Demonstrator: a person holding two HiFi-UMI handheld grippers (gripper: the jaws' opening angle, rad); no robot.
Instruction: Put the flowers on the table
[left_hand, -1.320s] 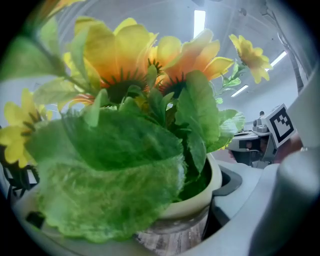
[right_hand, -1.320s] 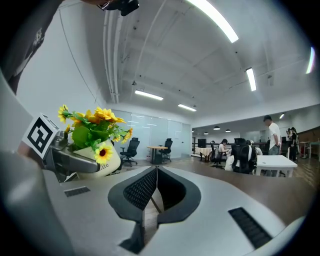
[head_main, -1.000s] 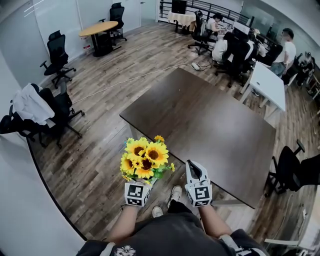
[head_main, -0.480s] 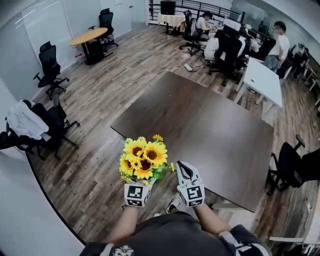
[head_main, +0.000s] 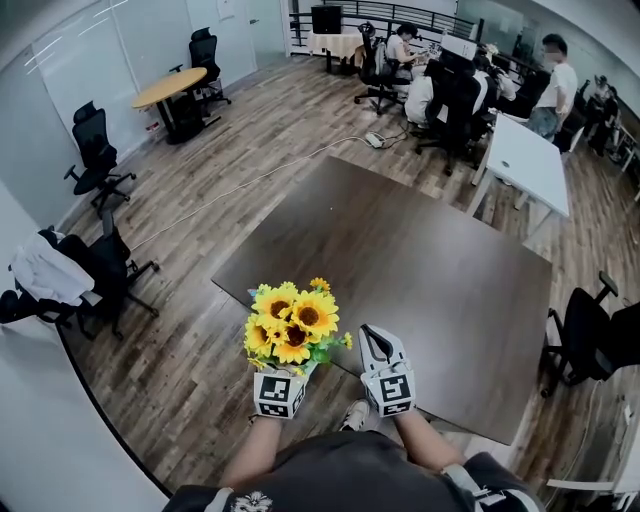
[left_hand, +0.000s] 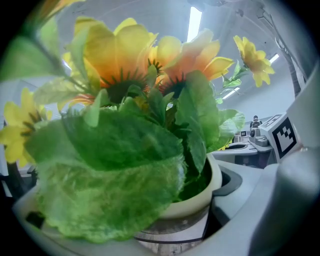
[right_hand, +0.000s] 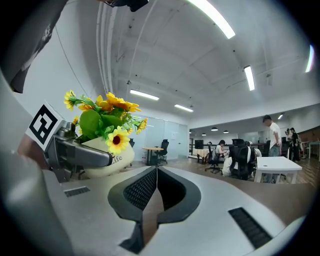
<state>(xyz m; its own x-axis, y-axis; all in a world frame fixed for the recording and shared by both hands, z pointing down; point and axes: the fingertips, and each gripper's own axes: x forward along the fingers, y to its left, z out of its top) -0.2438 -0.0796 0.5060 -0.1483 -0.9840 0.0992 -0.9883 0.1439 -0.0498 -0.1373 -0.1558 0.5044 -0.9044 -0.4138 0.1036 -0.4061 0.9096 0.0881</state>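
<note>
Right now my left hand-held gripper (head_main: 281, 375) is clamped on the cream pot (left_hand: 192, 206) of flowers (head_main: 292, 322), held in the air at the table's (head_main: 430, 250) near edge. I judge it light but top-heavy, best held by the stiff pot, not the soft leaves. My right hand-held gripper (right_hand: 156, 175) is closed and empty.

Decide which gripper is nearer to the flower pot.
Left. The left gripper is shut on the flower pot, holding it in its jaws. The right gripper is beside the pot, to its right, shut, empty and not touching it.
</note>
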